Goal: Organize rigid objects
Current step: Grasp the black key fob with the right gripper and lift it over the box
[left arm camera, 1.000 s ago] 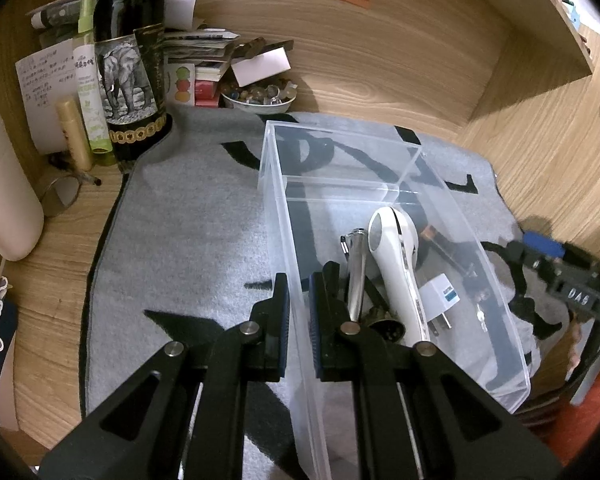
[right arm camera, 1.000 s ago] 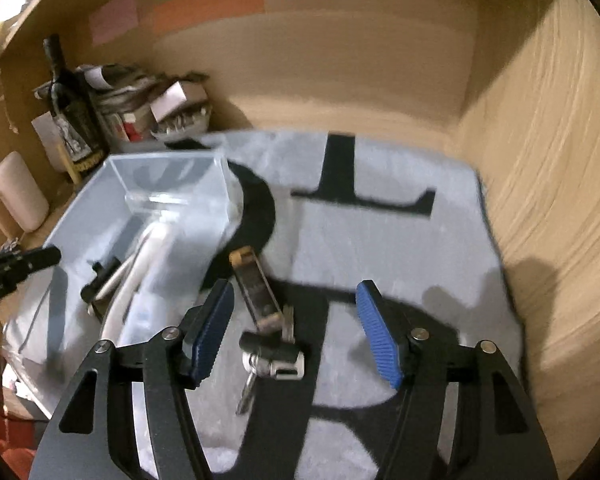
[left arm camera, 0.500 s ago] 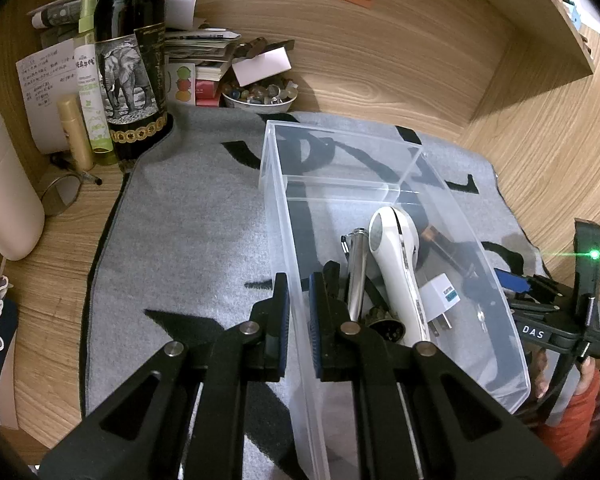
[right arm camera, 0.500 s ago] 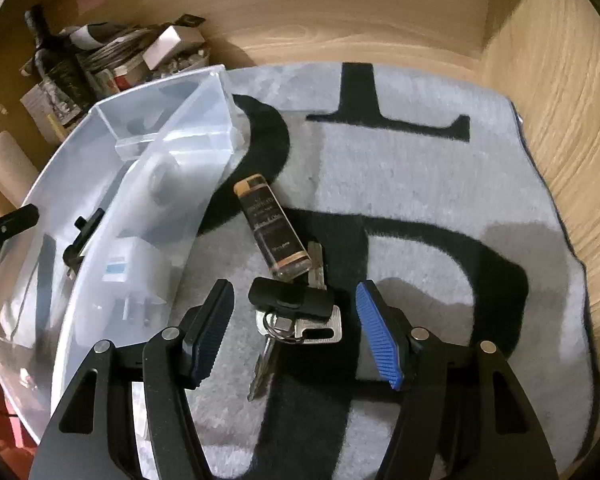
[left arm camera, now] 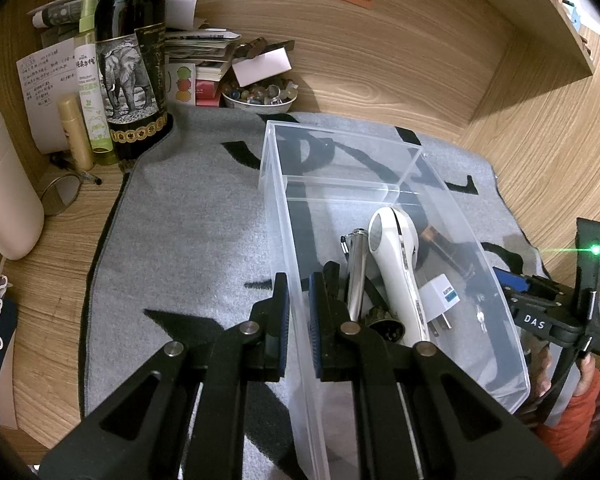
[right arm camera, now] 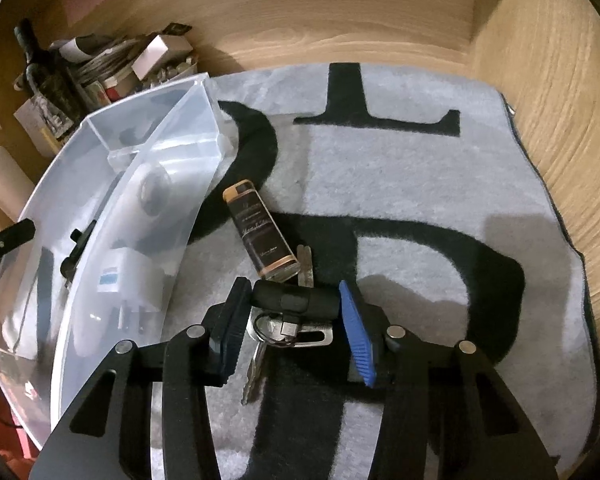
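The right tool (right arm camera: 292, 320) is hanging low over the grey mat (right arm camera: 440, 184), its two fingers spread and straddling the black fob (right arm camera: 294, 299) of the key bunch (right arm camera: 276, 332). The fob's long axis is running from 9 to 3 o'clock, straight across the gap, so each finger is facing one end of it; the left pad looks to be touching or nearly touching the fob's end, the blue right pad (right arm camera: 354, 332) is sitting just beside the other end, and the grip does not look made yet. The keys themselves are trailing toward 6 o'clock under the tool, and the brown box (right arm camera: 262, 232) is lying just past the fob at 12 o'clock, its long axis angled toward 11, its near end touching or almost touching the fob. The bin (right arm camera: 112, 208) is waiting at 9 to 10 o'clock from this tool, close beside it, so the right tool is plainly the nearer one to the keys. The left tool (left arm camera: 298, 312) is pinching the bin's (left arm camera: 512, 360) left wall between nearly closed fingers, steadying it; inside are lying a white handheld device (left arm camera: 396, 252), a silver cylinder (left arm camera: 358, 272) and a plug (left arm camera: 440, 296). Closing along the fob's length is likely to be the coming move, and the brown box sitting so close is the thing to watch.
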The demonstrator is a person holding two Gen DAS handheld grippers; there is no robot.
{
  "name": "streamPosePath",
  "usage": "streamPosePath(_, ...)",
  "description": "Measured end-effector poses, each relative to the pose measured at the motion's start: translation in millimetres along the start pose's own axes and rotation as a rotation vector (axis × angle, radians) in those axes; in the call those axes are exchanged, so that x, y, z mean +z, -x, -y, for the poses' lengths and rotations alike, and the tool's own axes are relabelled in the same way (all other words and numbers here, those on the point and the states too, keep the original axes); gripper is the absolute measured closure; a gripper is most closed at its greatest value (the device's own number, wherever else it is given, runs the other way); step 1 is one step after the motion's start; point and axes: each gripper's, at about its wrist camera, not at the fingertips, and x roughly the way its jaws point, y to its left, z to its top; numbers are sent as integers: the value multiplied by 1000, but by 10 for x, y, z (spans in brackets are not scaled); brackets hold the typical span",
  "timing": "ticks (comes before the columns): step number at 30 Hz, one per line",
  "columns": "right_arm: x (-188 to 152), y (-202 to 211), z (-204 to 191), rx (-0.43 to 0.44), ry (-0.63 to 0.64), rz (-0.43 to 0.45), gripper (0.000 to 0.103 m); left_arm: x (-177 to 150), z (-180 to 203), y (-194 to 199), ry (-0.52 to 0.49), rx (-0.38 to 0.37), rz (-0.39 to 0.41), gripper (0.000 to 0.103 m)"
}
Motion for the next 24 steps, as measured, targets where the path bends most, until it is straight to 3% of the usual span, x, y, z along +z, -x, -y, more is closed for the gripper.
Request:
streamPosePath(11,247,317,-113,34,21,111,61,-3,0,5,1,-1,-1,94)
streamPosePath(17,451,508,-378,91,91,190,61,1,9,7,0,-2,-1,94)
streamPosePath(24,565,566,-734,145,185,224,61,2,17,7,3,-4,-1,94)
